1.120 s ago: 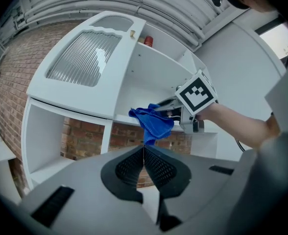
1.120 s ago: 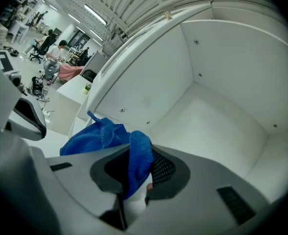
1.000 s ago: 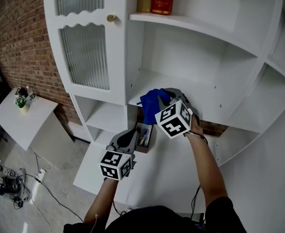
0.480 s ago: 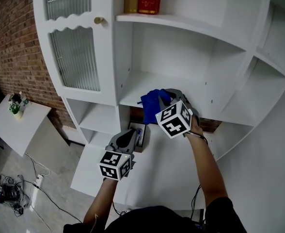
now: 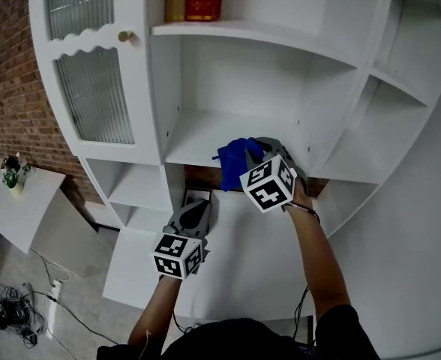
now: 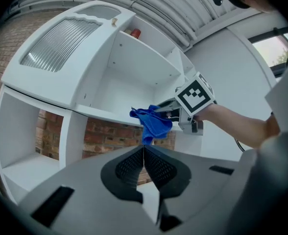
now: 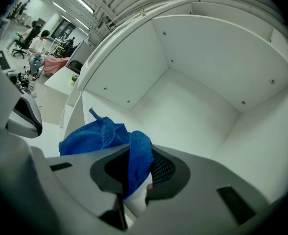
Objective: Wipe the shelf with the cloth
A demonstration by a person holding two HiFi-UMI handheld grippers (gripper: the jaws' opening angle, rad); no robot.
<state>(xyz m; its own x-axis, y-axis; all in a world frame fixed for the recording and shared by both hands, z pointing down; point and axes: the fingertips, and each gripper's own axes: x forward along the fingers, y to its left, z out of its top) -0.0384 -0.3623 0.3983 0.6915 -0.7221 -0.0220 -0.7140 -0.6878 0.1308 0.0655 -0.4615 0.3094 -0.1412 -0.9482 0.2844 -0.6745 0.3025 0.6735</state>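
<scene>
Right hand-held gripper [image 5: 256, 153] grips a blue cloth [image 5: 234, 157] at the shelf [image 5: 202, 132] front edge; left hand-held gripper [image 5: 199, 210] idles below, jaws together, empty; wiping seems about to start; next, press cloth down.

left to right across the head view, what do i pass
potted plant → ribbed glass door → left hand-held gripper → blue cloth → right hand-held gripper

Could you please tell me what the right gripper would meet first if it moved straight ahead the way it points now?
Probably the white shelf inside the open compartment. The right gripper, shut on the blue cloth, points into it with nothing else ahead, though depth is unclear.
</scene>
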